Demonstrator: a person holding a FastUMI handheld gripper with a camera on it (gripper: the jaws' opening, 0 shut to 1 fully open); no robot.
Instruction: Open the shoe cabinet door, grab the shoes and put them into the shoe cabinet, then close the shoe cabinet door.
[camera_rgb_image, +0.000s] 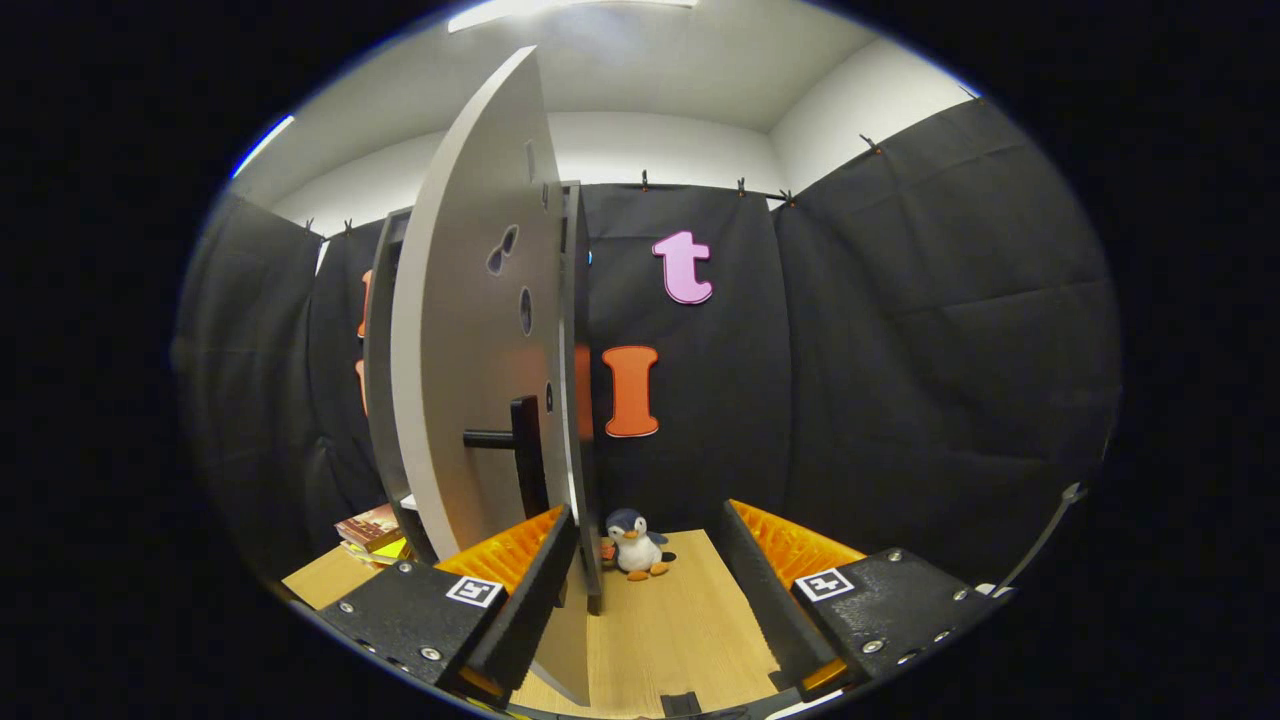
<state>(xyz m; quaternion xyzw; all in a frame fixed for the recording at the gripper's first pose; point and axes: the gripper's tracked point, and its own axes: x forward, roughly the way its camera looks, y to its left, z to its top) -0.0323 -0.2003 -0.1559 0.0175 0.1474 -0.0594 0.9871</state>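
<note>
The grey shoe cabinet door (470, 330) stands swung out toward me, nearly edge-on, with a black handle (515, 440) sticking out of its left face. Its free edge runs down between my fingers, close against the left finger (520, 600). My gripper (645, 515) is open wide, and the right finger (770, 590) is well apart from the door. The cabinet's dark frame (380, 350) shows behind the door on the left, and a narrow dark upright (578, 330) sits just behind the door's edge. The inside of the cabinet is hidden by the door.
A small plush penguin (635, 545) sits on the light wooden tabletop (680, 620) beyond my fingertips, against the black cloth wall. A stack of books (372, 532) lies on the table left of the cabinet.
</note>
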